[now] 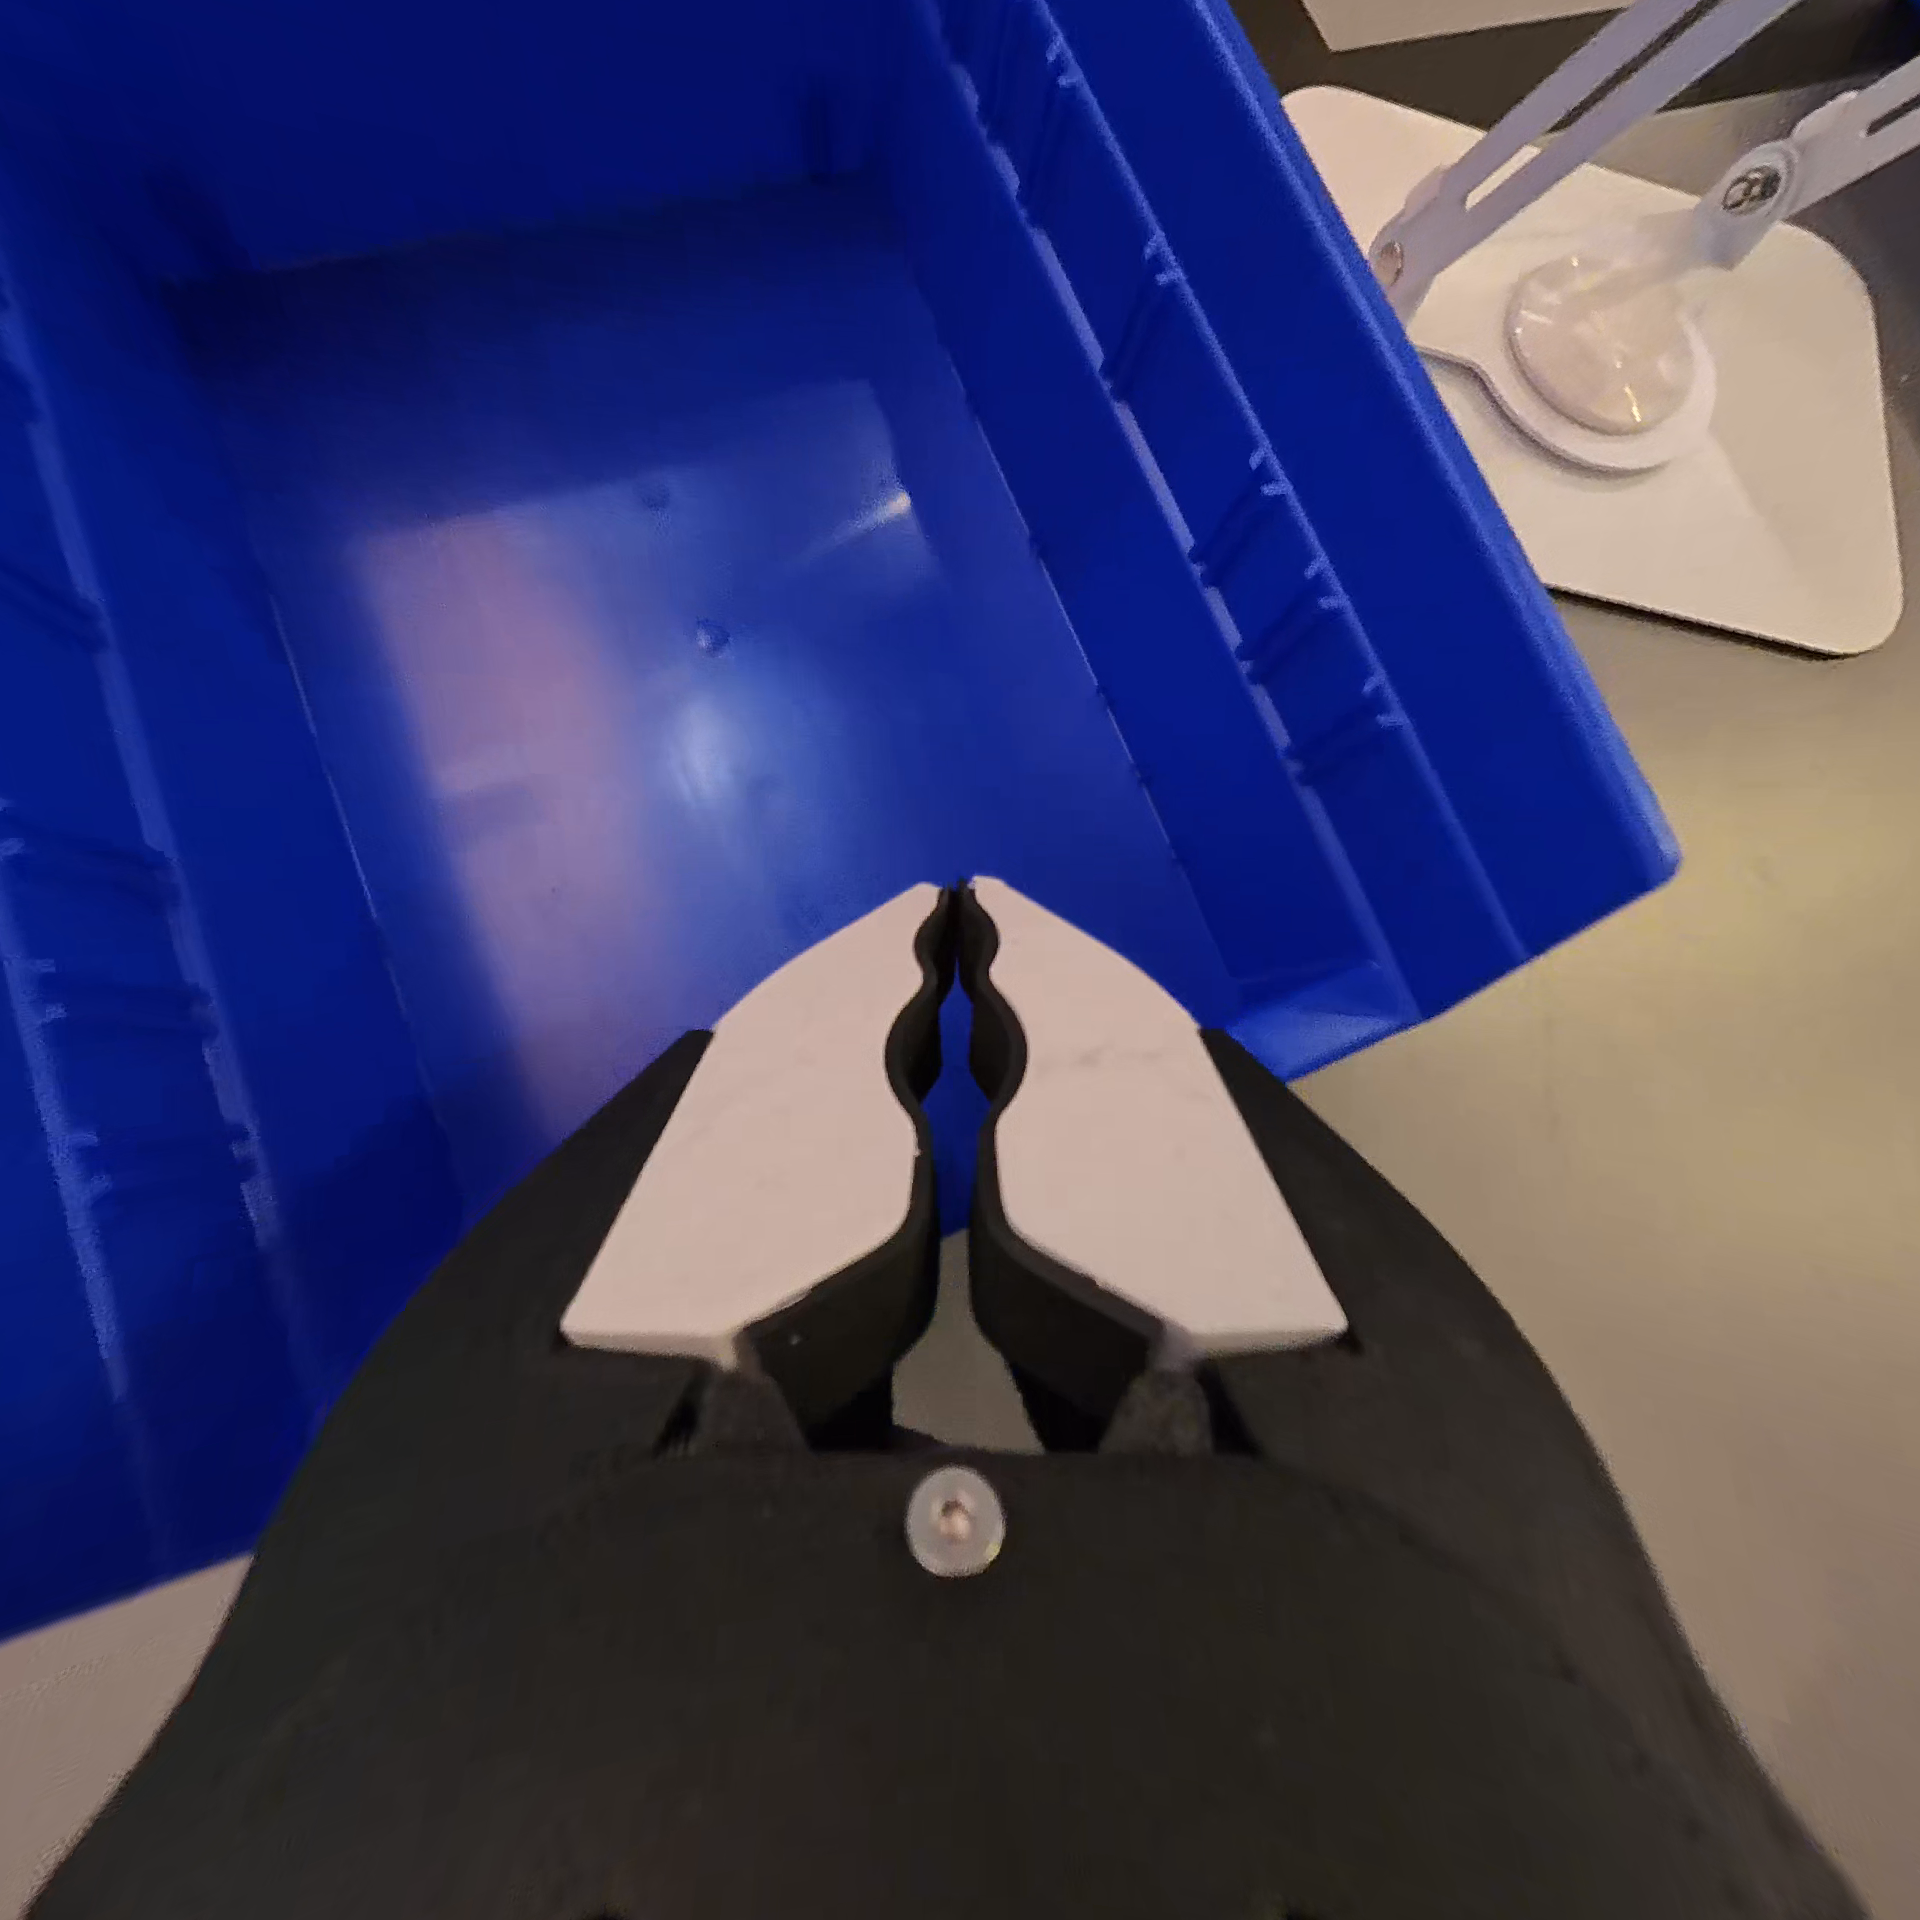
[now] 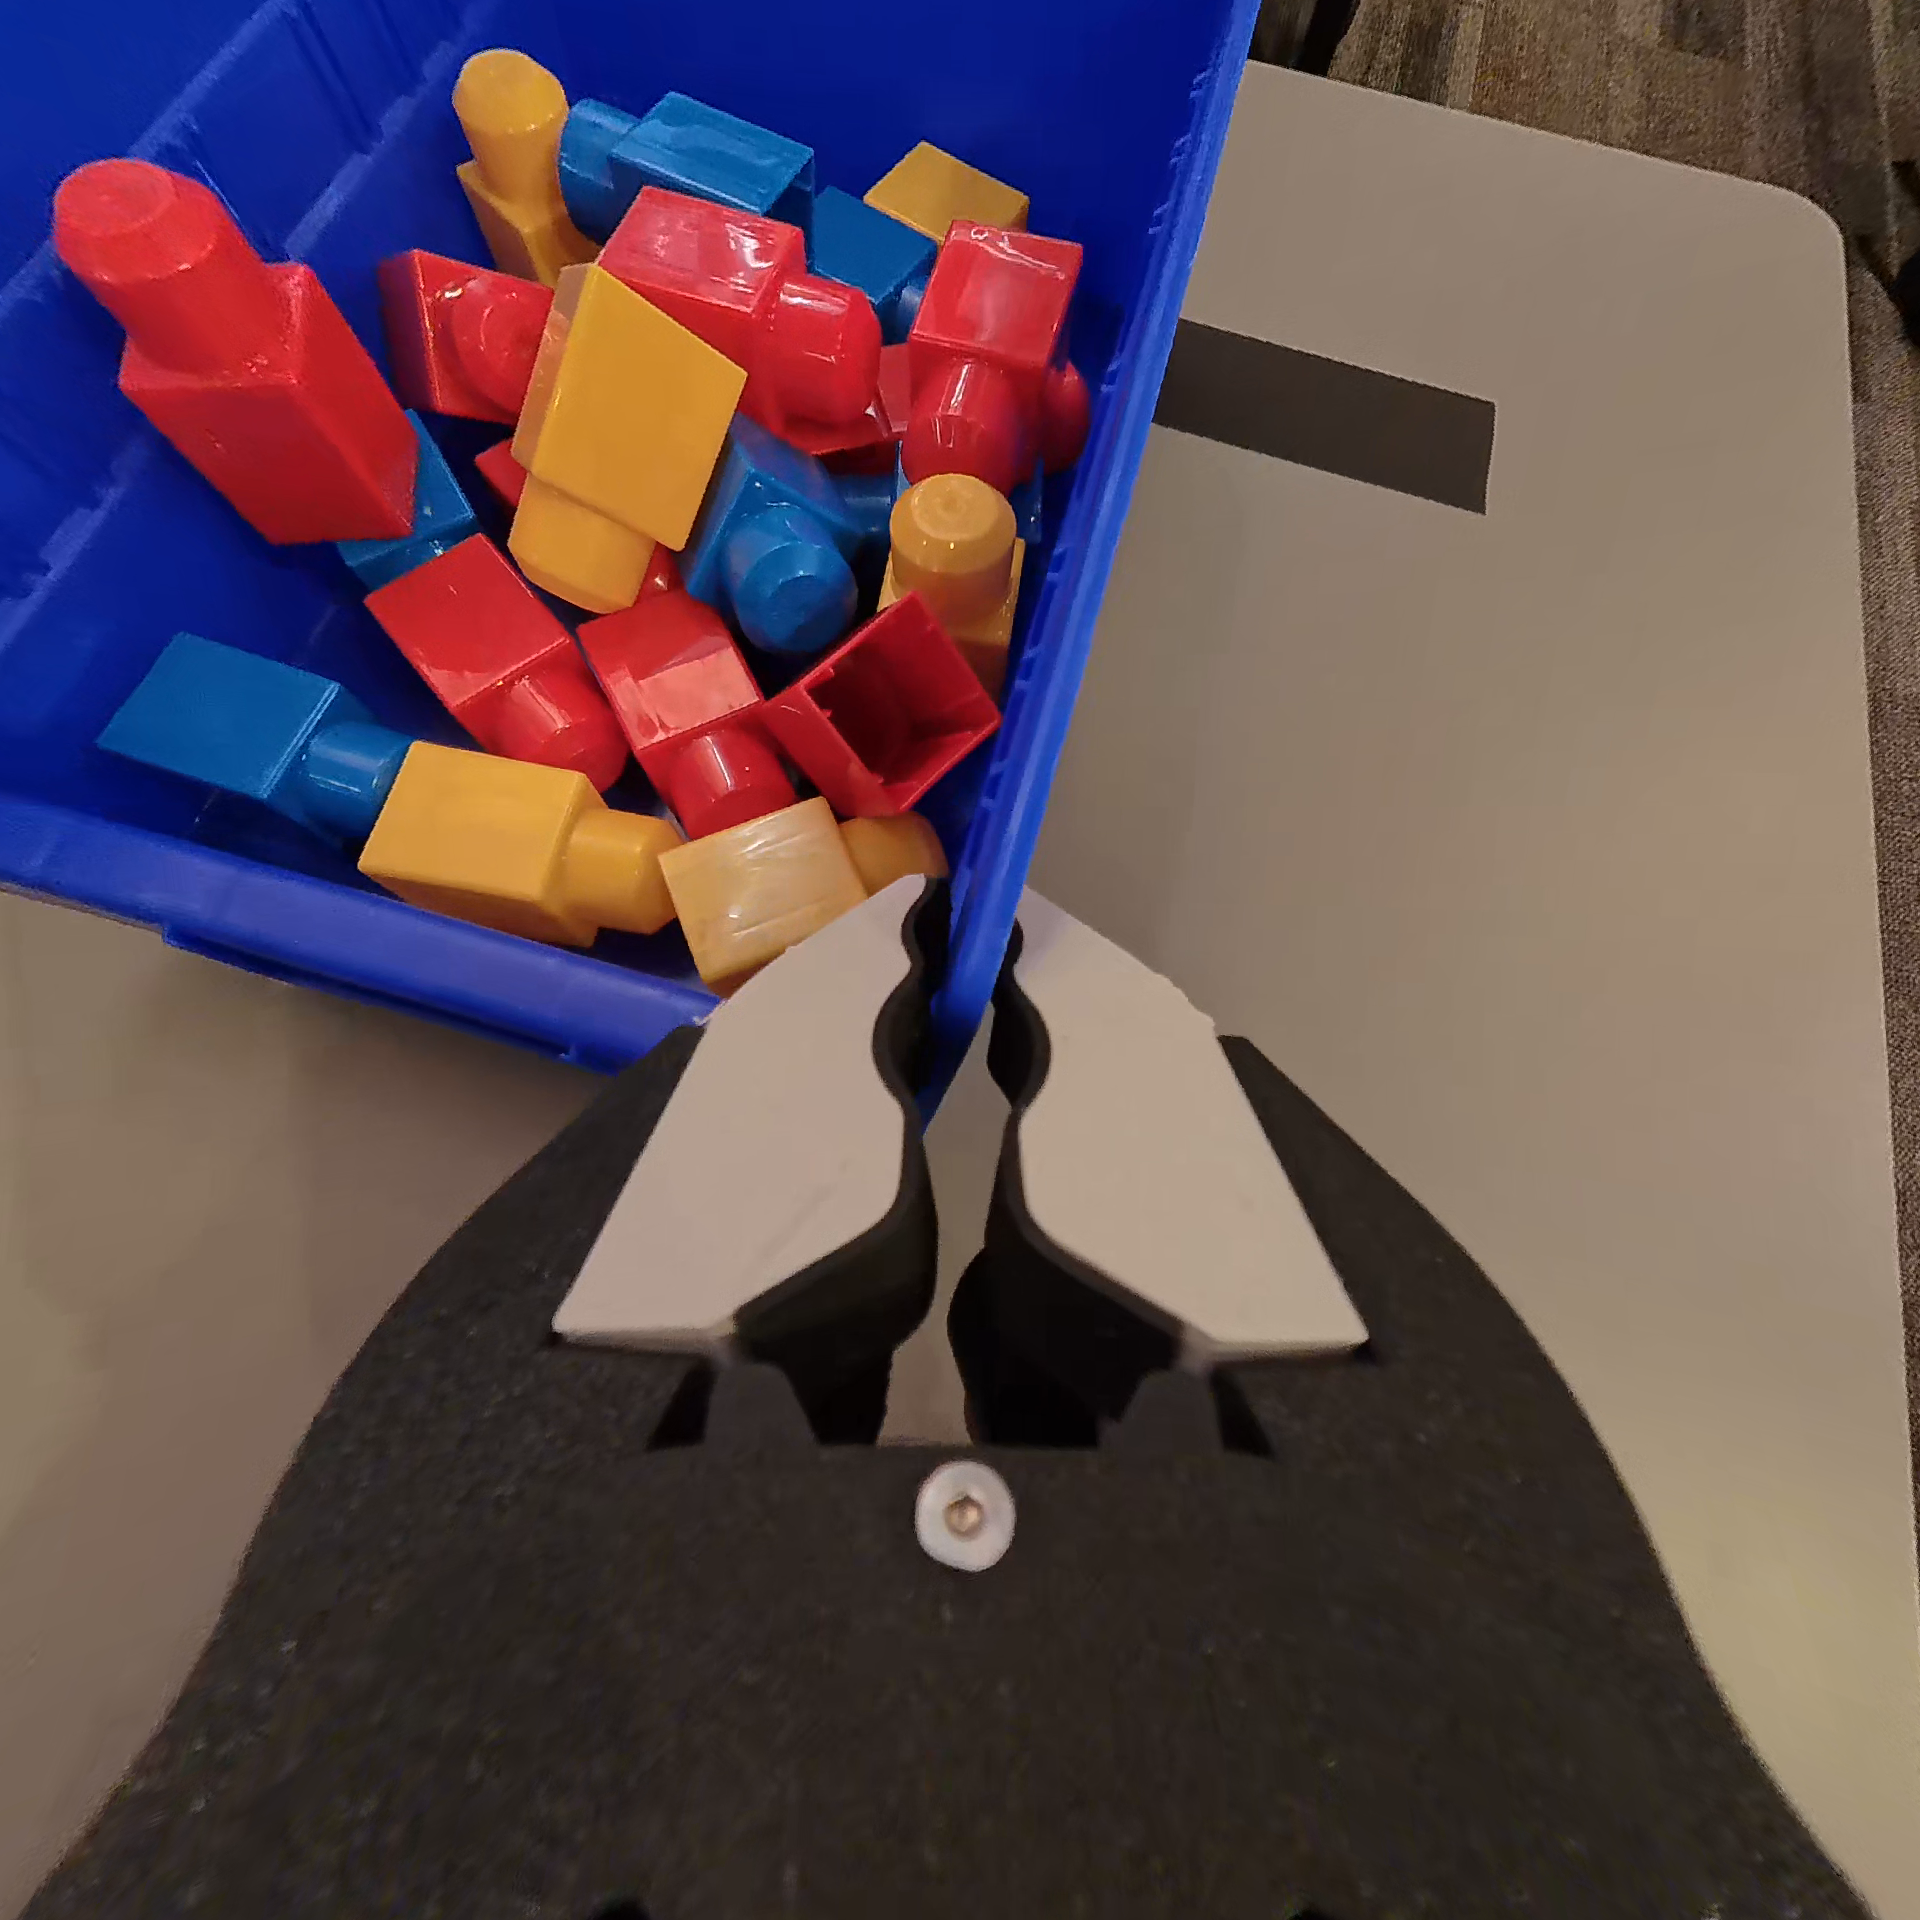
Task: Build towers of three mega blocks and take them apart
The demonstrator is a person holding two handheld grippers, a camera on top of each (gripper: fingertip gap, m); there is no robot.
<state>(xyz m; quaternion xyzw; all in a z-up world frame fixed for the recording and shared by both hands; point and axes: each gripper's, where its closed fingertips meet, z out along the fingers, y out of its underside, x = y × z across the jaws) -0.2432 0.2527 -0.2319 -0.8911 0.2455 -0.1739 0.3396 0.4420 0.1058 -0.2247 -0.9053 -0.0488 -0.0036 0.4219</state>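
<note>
Left gripper (image 1: 956,894): its fingers met at the tips with nothing between them, poised over the near edge of an empty blue bin (image 1: 1320,582).
Empty bin: no blocks showed on its glossy floor; it lay at a slant on the grey table (image 1: 1662,1143).
Lamp stand (image 1: 1621,416): a white base with a jointed arm stood on the table just beyond the bin's right wall.
Block bin (image 2: 1049,727): in the right wrist view a blue bin held the loose mega blocks in red, yellow and blue, heaped toward its right wall and near corner.
Nearest blocks: a yellow block (image 2: 764,894) lay at the near corner, touching the inner finger's tip as seen; a red block (image 2: 883,707) lay hollow side up just behind it.
Right gripper (image 2: 966,914): narrowly parted, it straddled the bin's right wall, one finger inside and one outside; whether the pads pressed the wall could not be told.
Tape mark (image 2: 1340,416): a dark strip lay on the table, right of the bin.
Step in hand (judged): no tower stood in view, so building had apparently not begun.
Technique (judged): lift clear of the wall, widen the fingers, then take one block across its flat square sides, not its round stud, to keep it from twisting.
</note>
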